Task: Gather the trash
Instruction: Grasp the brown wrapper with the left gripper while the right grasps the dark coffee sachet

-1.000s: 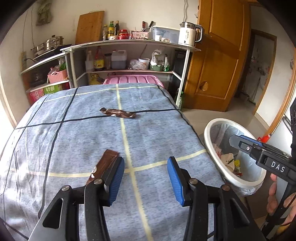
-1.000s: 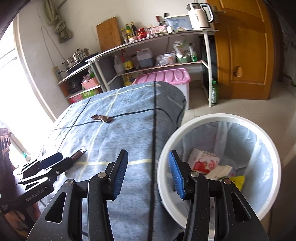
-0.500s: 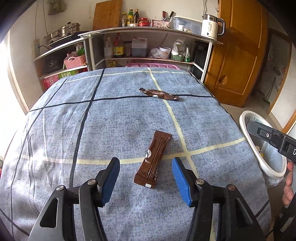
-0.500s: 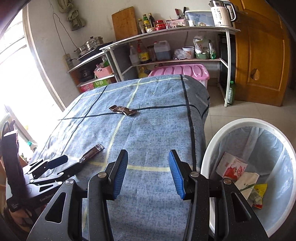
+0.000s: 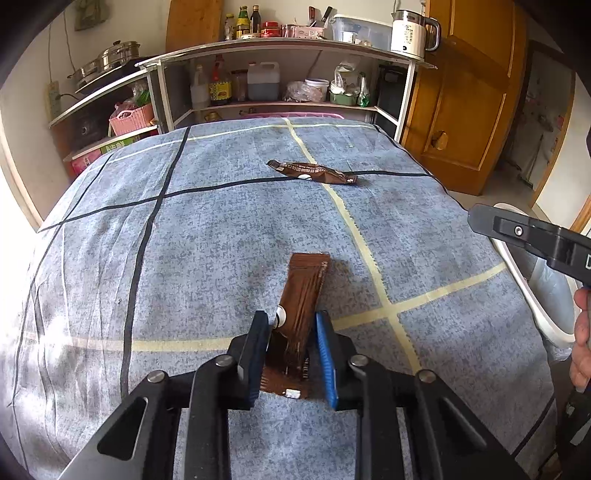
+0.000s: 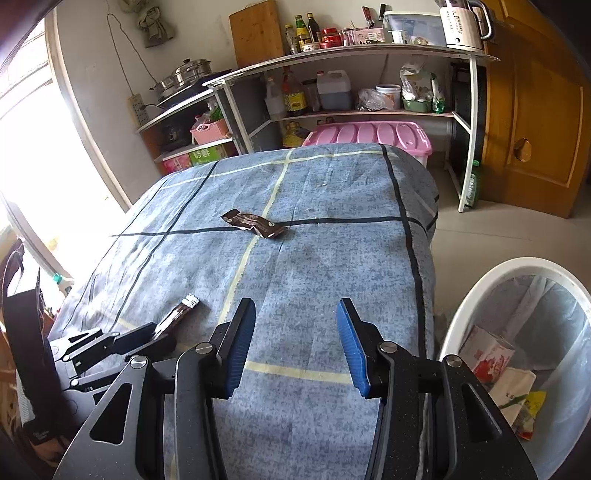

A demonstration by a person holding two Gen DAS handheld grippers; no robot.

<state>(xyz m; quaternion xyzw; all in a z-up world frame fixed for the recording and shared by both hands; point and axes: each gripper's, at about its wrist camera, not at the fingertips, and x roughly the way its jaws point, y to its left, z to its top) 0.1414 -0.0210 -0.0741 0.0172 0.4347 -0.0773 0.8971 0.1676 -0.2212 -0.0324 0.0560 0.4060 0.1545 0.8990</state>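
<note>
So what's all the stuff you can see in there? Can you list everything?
wrappers: two, brown; near wrapper between the left gripper's closing jaws, far wrapper mid-table
tablecloth: one, blue-grey with black and cream lines; over the table
bin: one, white, lined; on the floor right of the table, trash inside
shelf: one, white; behind the table, with bottles, kettle, cutting board
pink box: one; under the shelf
door: one, wooden; far right
left gripper: black, blue pads; around the near wrapper
right gripper: black, blue pads; open, empty
</note>
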